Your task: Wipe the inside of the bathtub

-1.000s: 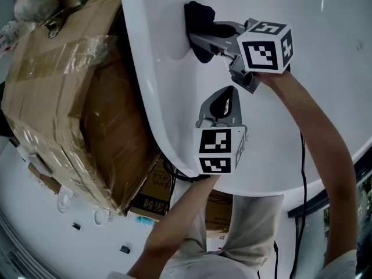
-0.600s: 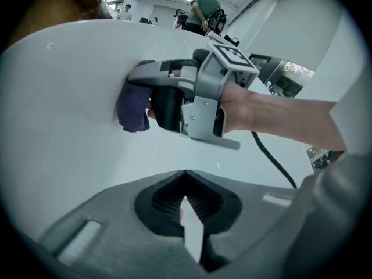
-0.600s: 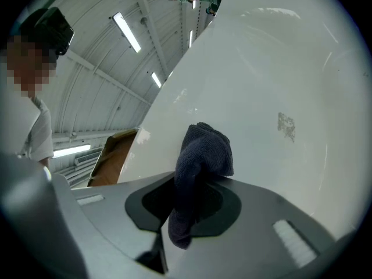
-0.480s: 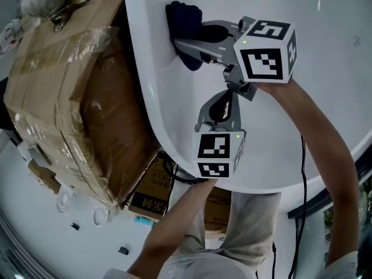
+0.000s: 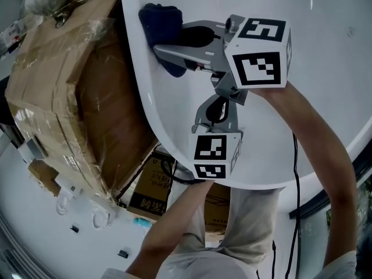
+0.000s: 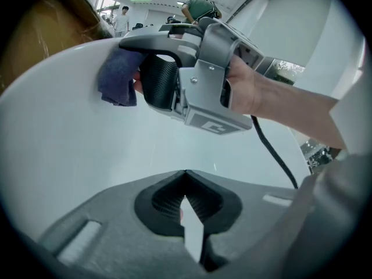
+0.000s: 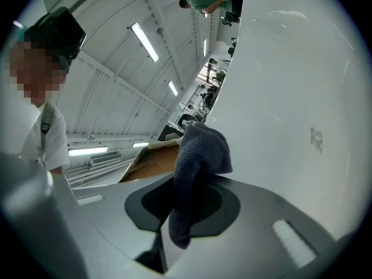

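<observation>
A dark blue cloth (image 5: 158, 22) is pressed against the white bathtub's (image 5: 325, 68) inner wall, just inside the left rim. My right gripper (image 5: 165, 42) is shut on the cloth (image 7: 200, 150), which bunches out past its jaws. In the left gripper view the right gripper (image 6: 192, 80) holds the cloth (image 6: 119, 77) against the curved tub wall (image 6: 64, 156). My left gripper (image 5: 224, 100) hovers over the tub's near end, just below the right gripper. Its jaws (image 6: 185, 174) are shut with nothing in them.
Large cardboard boxes wrapped in plastic film (image 5: 64, 92) stand against the tub's left side. A smaller printed box (image 5: 152, 192) lies under the tub's near end. A black cable (image 5: 295, 173) hangs by the right arm. People (image 6: 200, 4) stand far off in the hall.
My right gripper has swept the cloth leftward and upward along the tub wall toward the rim. The left gripper has barely moved.
</observation>
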Action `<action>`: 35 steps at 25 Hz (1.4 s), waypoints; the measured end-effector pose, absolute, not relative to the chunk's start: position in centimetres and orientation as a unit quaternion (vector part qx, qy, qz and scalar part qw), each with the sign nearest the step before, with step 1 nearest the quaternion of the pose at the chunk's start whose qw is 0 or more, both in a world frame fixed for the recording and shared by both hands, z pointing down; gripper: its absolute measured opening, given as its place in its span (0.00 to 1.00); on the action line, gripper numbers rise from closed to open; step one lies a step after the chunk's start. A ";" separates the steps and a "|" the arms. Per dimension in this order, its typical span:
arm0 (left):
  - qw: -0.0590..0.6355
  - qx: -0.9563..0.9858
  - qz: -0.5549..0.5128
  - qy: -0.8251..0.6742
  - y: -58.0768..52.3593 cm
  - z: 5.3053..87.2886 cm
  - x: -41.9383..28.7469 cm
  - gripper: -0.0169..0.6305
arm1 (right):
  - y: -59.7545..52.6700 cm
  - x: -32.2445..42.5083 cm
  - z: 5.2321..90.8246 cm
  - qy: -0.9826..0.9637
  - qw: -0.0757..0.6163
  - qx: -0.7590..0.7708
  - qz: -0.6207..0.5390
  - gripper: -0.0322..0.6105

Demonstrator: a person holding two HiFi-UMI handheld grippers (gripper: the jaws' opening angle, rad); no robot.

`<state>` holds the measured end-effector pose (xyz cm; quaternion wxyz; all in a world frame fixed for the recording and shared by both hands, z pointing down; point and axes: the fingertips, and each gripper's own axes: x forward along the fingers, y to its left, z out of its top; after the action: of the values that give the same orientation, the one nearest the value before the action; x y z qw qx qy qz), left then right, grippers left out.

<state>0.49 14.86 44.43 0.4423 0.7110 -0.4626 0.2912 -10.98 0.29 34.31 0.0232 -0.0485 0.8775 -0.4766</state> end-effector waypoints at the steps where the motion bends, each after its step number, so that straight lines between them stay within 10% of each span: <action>1: 0.440 0.712 0.291 -0.464 15.0 44.2 0.5 0.02 | 0.4 -10.9 33.8 0.877 0.032 -0.043 -0.477 0.13; 35: 0.463 0.712 0.291 -0.441 17.6 48.4 1.4 0.02 | 3.0 0.5 60.3 0.785 -0.094 -0.275 -0.546 0.13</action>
<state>1.45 17.56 48.35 0.4626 0.7120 -0.4409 0.2908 0.46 2.96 60.31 -0.0943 -0.2754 0.7853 -0.5463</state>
